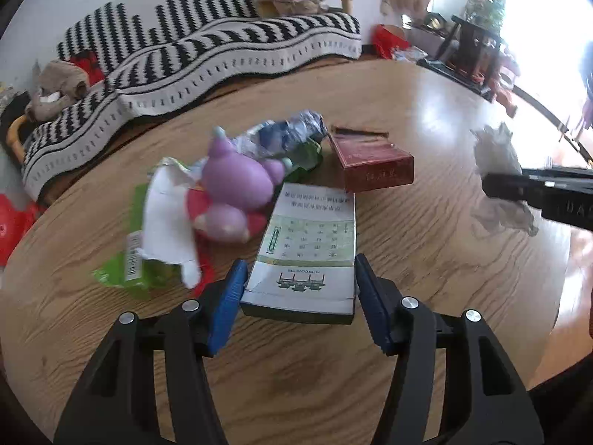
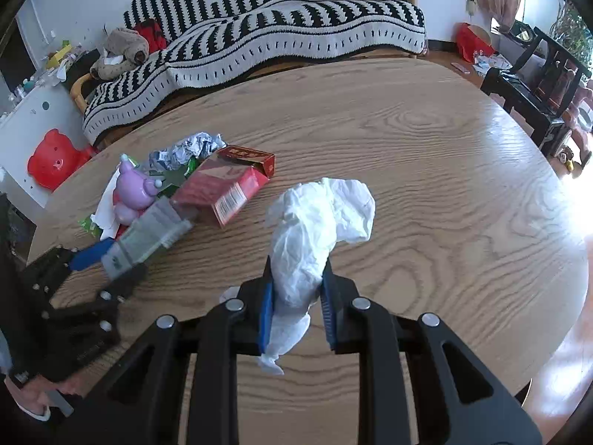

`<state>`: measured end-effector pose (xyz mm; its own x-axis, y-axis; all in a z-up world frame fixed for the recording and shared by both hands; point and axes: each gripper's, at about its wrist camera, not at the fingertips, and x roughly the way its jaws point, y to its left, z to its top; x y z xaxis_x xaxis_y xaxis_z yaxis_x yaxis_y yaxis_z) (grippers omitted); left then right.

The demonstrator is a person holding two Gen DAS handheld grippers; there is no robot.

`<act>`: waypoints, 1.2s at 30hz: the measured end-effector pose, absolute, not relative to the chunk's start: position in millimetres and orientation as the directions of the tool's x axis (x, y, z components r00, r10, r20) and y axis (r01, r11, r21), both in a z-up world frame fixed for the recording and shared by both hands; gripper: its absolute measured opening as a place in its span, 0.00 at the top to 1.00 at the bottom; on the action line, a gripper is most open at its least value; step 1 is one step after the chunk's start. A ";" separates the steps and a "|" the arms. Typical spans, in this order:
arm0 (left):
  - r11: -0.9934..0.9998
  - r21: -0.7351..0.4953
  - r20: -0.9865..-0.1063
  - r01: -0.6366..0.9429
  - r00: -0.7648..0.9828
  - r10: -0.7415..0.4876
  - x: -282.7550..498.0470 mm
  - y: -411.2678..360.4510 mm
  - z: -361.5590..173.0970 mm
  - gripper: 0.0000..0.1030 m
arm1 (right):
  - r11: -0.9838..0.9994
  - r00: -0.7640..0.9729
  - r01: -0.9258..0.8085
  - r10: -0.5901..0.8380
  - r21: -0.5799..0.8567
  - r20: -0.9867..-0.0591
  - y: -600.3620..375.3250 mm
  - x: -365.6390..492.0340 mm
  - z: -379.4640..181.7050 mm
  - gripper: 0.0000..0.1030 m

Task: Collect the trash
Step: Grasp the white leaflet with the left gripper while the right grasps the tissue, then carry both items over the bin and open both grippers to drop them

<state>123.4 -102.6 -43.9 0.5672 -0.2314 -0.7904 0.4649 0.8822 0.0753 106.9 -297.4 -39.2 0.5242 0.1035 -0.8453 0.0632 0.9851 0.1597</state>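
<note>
The worktop [image 2: 426, 141] fills both views, with the trash heaped at centre-left. The white box [image 1: 307, 248], low and central in the left view, sits between the left tool [image 1: 300, 296] pads, which bracket its sides; actual contact is unclear. It looks light and hollow, so it would crush, and is best held across its narrow sides. The red box [image 2: 222, 185] just beyond should handle alike. The tissue [image 2: 315, 230], soft and nearly weightless, is pinched mid-wad by the nearly closed right tool [image 2: 298, 296], centre frame.

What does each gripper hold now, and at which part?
The right gripper pinches the crumpled white tissue near its lower end. The left gripper grips the white-green box by the two sides of its near end.
</note>
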 end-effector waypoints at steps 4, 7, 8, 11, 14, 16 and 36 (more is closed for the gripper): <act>0.888 0.070 -0.779 0.454 0.581 -0.236 108.2 -100.6 -29.7 0.44 | 0.984 0.527 0.070 0.104 0.165 -0.844 -307.2 94.9 -36.3 0.78; 0.890 0.062 -0.771 0.452 0.588 -0.245 97.2 -102.1 -21.3 0.44 | 0.983 0.531 0.075 0.103 0.168 -0.841 -310.9 89.0 -33.3 0.78; 0.890 0.061 -0.768 0.453 0.590 -0.248 92.9 -104.4 -19.4 0.44 | 0.983 0.533 0.076 0.103 0.168 -0.840 -311.9 87.1 -32.4 0.78; 0.883 0.054 -0.761 0.466 0.592 -0.266 82.8 -112.3 -15.8 0.44 | 0.982 0.542 0.080 0.104 0.174 -0.834 -318.9 80.1 -28.5 0.78; 0.875 0.058 -0.756 0.480 0.594 -0.276 78.0 -121.7 -14.0 0.44 | 0.980 0.549 0.088 0.103 0.180 -0.829 -327.1 73.2 -24.7 0.78; 0.870 0.055 -0.756 0.489 0.590 -0.284 75.6 -129.0 -12.5 0.44 | 0.979 0.555 0.095 0.098 0.181 -0.826 -333.5 67.8 -21.8 0.78; 0.680 0.015 -0.725 0.733 0.476 -0.498 -4.3 -281.4 -0.2 0.44 | 0.914 0.594 0.349 -0.045 0.207 -0.803 -495.5 -62.2 -5.7 0.78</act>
